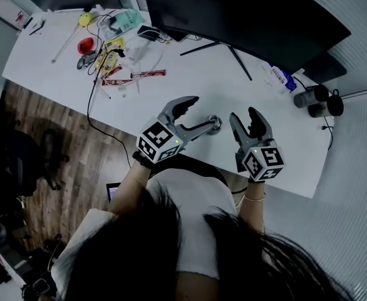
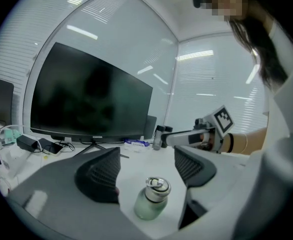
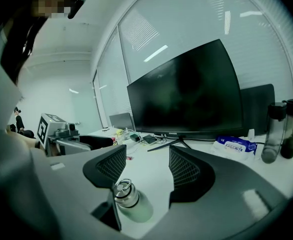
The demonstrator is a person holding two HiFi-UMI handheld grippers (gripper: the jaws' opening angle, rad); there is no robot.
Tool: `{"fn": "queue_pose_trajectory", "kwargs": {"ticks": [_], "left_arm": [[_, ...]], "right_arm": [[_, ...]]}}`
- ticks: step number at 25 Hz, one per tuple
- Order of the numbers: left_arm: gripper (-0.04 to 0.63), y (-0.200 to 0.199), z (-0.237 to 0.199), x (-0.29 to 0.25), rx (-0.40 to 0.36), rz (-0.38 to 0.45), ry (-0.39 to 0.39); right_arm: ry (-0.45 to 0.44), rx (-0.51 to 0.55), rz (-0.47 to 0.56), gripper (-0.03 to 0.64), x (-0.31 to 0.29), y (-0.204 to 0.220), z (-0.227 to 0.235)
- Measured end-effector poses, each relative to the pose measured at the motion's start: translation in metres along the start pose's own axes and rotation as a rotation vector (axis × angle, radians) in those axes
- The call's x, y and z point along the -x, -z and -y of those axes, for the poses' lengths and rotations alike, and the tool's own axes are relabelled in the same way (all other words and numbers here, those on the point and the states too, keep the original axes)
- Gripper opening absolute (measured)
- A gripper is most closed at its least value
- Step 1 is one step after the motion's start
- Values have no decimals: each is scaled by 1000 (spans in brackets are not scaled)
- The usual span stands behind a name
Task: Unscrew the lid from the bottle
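A small pale green bottle (image 2: pixel 147 208) with a silver metal lid (image 2: pixel 157 186) and a ring on top stands on the white table (image 1: pixel 190 74), near its front edge. In the head view only the lid (image 1: pixel 214 123) shows, between the two grippers. My left gripper (image 1: pixel 202 113) is open, its lower finger reaching up to the lid. In the left gripper view the bottle sits low between the left gripper's (image 2: pixel 146 166) spread pads, touching neither. My right gripper (image 1: pixel 244 116) is open just right of the bottle. In the right gripper view the bottle (image 3: pixel 135 205) lies under the right gripper's (image 3: pixel 146 165) left pad.
A large dark monitor (image 1: pixel 246 17) stands at the back of the table on a thin-legged stand. Two dark cups (image 1: pixel 318 100) and a wipes pack (image 1: pixel 281 78) are at the right. Cables and small clutter (image 1: pixel 108 42) lie far left. An office chair (image 1: pixel 20 162) stands on the floor.
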State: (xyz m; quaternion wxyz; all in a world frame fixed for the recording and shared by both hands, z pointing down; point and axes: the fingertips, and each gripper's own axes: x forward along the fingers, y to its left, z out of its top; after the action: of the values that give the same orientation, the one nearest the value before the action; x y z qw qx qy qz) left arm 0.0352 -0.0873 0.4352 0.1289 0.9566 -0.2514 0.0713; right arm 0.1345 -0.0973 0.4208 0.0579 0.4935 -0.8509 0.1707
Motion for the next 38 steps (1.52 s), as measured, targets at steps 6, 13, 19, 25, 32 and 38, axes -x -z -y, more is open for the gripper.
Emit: {"fn": "queue_pose_trajectory", "kwargs": {"ticks": [6, 13, 19, 25, 32, 38], "left_arm": [[396, 22, 10, -9, -9, -63, 77], [410, 57, 20, -11, -22, -140, 161], [410, 91, 22, -16, -17, -202, 197], [408, 122, 14, -29, -9, -232, 195], [408, 144, 16, -42, -35, -255, 250], [407, 149, 13, -51, -49, -246, 258]], "right_arm": [[-30, -29, -19, 241, -3, 7, -6], [-68, -44, -63, 241, -8, 28, -24], [-104, -49, -96, 241, -16, 46, -40], [-129, -30, -139, 241, -23, 71, -49], [-141, -8, -171, 255, -31, 93, -51], [-132, 15, -154, 253, -40, 104, -49]]}}
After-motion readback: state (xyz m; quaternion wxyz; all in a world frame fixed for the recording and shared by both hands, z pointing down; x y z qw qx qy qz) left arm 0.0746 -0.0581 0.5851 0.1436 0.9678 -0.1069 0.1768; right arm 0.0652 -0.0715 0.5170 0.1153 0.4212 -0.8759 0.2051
